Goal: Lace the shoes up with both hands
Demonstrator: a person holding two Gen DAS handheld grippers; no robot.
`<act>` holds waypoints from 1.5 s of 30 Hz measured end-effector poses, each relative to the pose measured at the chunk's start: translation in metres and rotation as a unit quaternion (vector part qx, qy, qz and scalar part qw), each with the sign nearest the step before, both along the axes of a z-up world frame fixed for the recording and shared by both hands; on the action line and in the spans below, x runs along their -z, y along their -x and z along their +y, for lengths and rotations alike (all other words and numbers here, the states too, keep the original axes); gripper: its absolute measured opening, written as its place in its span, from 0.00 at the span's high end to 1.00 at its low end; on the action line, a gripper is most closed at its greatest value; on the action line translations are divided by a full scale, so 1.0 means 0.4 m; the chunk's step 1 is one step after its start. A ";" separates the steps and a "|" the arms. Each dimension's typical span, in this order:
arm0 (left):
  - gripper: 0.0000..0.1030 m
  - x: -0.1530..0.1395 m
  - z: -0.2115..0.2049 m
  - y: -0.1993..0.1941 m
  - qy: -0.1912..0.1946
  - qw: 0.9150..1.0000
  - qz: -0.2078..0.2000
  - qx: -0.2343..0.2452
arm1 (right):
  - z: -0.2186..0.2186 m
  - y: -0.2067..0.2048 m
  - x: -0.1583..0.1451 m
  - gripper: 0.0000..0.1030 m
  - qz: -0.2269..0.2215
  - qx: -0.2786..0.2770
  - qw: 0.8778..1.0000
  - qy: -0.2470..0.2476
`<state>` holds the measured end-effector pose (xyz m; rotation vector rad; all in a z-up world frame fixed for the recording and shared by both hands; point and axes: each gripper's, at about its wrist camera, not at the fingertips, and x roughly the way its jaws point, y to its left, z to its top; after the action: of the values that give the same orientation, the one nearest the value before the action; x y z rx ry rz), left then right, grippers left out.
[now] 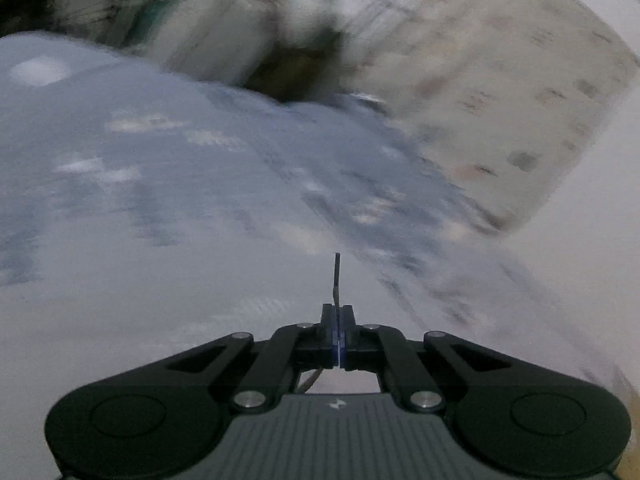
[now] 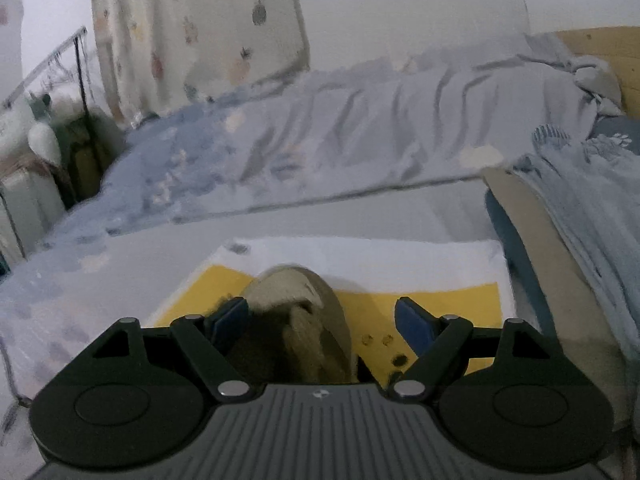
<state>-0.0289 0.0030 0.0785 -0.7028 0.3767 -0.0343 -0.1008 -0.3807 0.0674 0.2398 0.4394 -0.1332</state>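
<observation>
In the left wrist view my left gripper [image 1: 338, 314] is shut on a thin dark shoelace tip [image 1: 338, 276], which sticks straight out past the closed pads; more lace trails below the jaws. That view is heavily blurred. In the right wrist view a beige shoe [image 2: 296, 292] with a thick pale lace [image 2: 300, 328] lies toe away from me on a yellow and white sheet [image 2: 440, 300]. My right gripper [image 2: 320, 310] stands open around the shoe. Its left blue pad [image 2: 230, 316] is close against the shoe's side and its right pad [image 2: 416, 326] is well clear of it.
A bed with a rumpled pale blue duvet [image 2: 320, 140] fills the background. A fruit-print curtain [image 2: 192, 32] hangs behind it. A folded light blanket [image 2: 592, 208] lies at the right. A clothes rail and clutter [image 2: 60, 120] stand at the left.
</observation>
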 end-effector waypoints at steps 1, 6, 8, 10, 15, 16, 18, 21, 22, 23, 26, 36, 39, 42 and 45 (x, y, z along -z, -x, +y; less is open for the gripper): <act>1.00 -0.017 -0.061 -0.009 -0.017 0.999 -0.024 0.040 | -0.003 0.005 -0.007 0.20 -0.010 -0.008 1.000 -0.008; 1.00 -0.053 -0.369 0.024 -0.139 0.951 -0.130 0.243 | -0.041 0.041 -0.045 0.20 -0.071 -0.033 0.995 -0.055; 1.00 -0.039 -0.464 0.071 -0.193 0.919 -0.167 0.300 | -0.070 0.056 -0.052 0.23 -0.087 -0.033 0.992 -0.082; 1.00 -0.017 -0.535 0.108 -0.237 0.889 -0.189 0.343 | -0.103 0.068 -0.052 0.30 -0.097 -0.028 0.989 -0.110; 1.00 0.028 -0.610 0.128 -0.273 0.859 -0.179 0.394 | -0.185 0.101 -0.047 0.42 -0.129 -0.026 0.969 -0.207; 1.00 0.034 -0.618 0.131 -0.280 0.854 -0.181 0.399 | -0.196 0.107 -0.048 0.42 -0.137 -0.028 0.965 -0.223; 1.00 0.045 -0.633 0.141 -0.295 0.844 -0.186 0.407 | -0.210 0.108 -0.048 0.42 -0.143 -0.035 0.958 -0.245; 1.00 0.056 -0.652 0.156 -0.310 0.833 -0.196 0.415 | -0.213 0.099 -0.047 0.42 -0.130 -0.034 0.962 -0.237; 1.00 0.058 -0.655 0.159 -0.313 0.830 -0.200 0.416 | -0.212 0.094 -0.046 0.46 -0.124 -0.033 0.964 -0.232; 1.00 0.060 -0.659 0.161 -0.316 0.828 -0.203 0.416 | -0.211 0.090 -0.044 0.49 -0.116 -0.030 0.966 -0.227; 1.00 0.055 -0.665 0.146 -0.316 0.829 -0.200 0.417 | -0.205 0.086 -0.042 0.57 -0.104 -0.031 0.971 -0.213; 1.00 0.046 -0.664 0.164 -0.318 0.824 -0.204 0.423 | -0.170 0.092 -0.045 0.68 -0.102 -0.051 0.975 -0.192; 1.00 0.046 -0.663 0.163 -0.317 0.824 -0.204 0.423 | -0.168 0.090 -0.043 0.69 -0.097 -0.053 0.975 -0.193; 1.00 0.045 -0.663 0.160 -0.316 0.825 -0.203 0.423 | -0.161 0.087 -0.042 0.75 -0.094 -0.057 0.976 -0.190; 1.00 0.044 -0.661 0.160 -0.315 0.825 -0.202 0.424 | -0.154 0.084 -0.043 0.88 -0.091 -0.064 0.977 -0.184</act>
<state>-0.0930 -0.2616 0.0609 0.1840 0.2392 -0.8601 -0.1343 -0.4423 0.0845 0.5810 0.2938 0.0978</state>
